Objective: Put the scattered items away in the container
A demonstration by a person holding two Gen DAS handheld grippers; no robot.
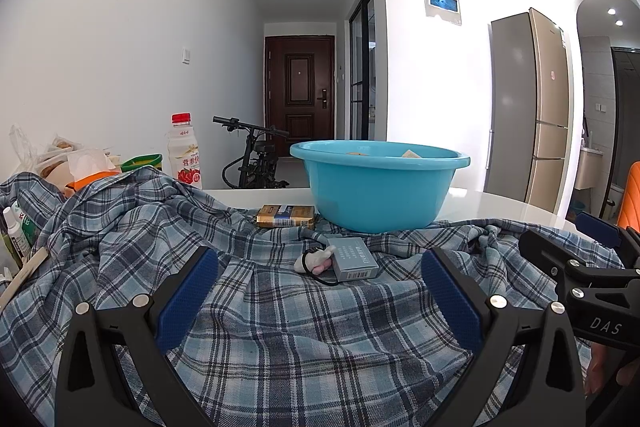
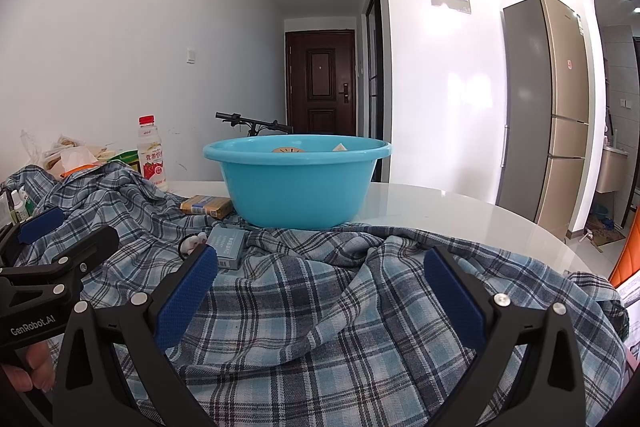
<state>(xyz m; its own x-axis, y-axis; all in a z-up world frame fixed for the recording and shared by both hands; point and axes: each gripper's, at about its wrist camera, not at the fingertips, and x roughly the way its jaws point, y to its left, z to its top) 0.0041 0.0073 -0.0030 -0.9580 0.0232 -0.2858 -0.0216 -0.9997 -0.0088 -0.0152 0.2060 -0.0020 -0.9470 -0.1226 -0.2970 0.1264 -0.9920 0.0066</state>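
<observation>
Ahead of both claws, a white bench draped with a rumpled blue plaid shirt. Beyond the left claw, released with jaws spread wide over the shirt, a blue plastic basin standing on the shirt's far edge, a few small items showing above its rim. Straight ahead between that claw and the basin, a grey box flat on the cloth. Just left of the box, touching it, a small pale toy on a black hair tie. Farther off, left of the basin, a gold box. Right claw likewise released, empty, the basin ahead of it.
</observation>
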